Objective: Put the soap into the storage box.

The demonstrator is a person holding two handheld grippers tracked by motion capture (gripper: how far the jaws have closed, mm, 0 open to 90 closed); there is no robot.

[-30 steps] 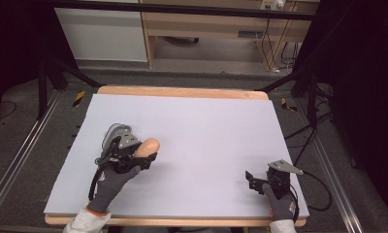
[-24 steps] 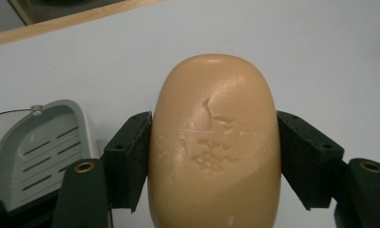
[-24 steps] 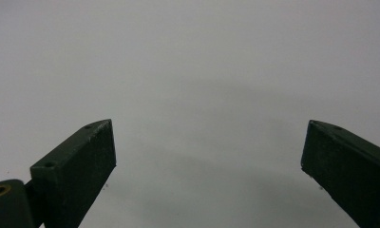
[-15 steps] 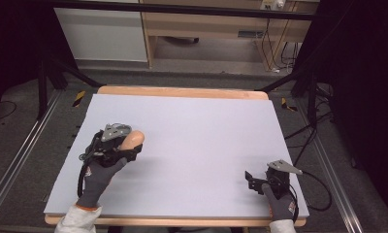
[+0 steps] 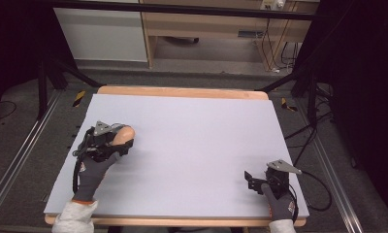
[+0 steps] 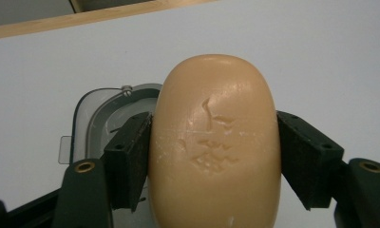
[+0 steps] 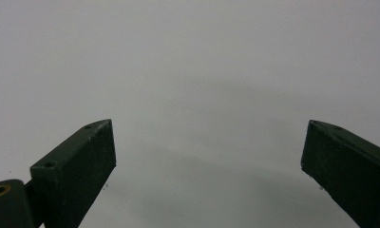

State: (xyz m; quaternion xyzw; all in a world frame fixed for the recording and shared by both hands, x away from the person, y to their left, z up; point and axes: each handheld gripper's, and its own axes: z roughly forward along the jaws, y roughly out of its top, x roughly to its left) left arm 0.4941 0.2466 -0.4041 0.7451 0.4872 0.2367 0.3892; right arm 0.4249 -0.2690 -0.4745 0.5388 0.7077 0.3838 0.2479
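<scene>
OK: left gripper clamped on soap bar, jaws on both long sides, mid-body. Bar over grey soap dish, near table left edge. Soap prob rigid, waxy, slippery w/ curved flanks; keep grip centred. Right gripper spread wide, nothing btwn jaws, near-right corner.

The soap looks waxy and smooth, tan with a soft sheen, its stamped mark rough-edged and flecked with pale crumbs; the left gripper has matt black pads of finely grained rubber or plastic, with brass-coloured screw inserts; beneath lies a dish of translucent grey plastic, glossy at the rim; the tabletop is a matt pale sheet, smooth, edged in light wood; the gloves are grey knit cloth.
</scene>
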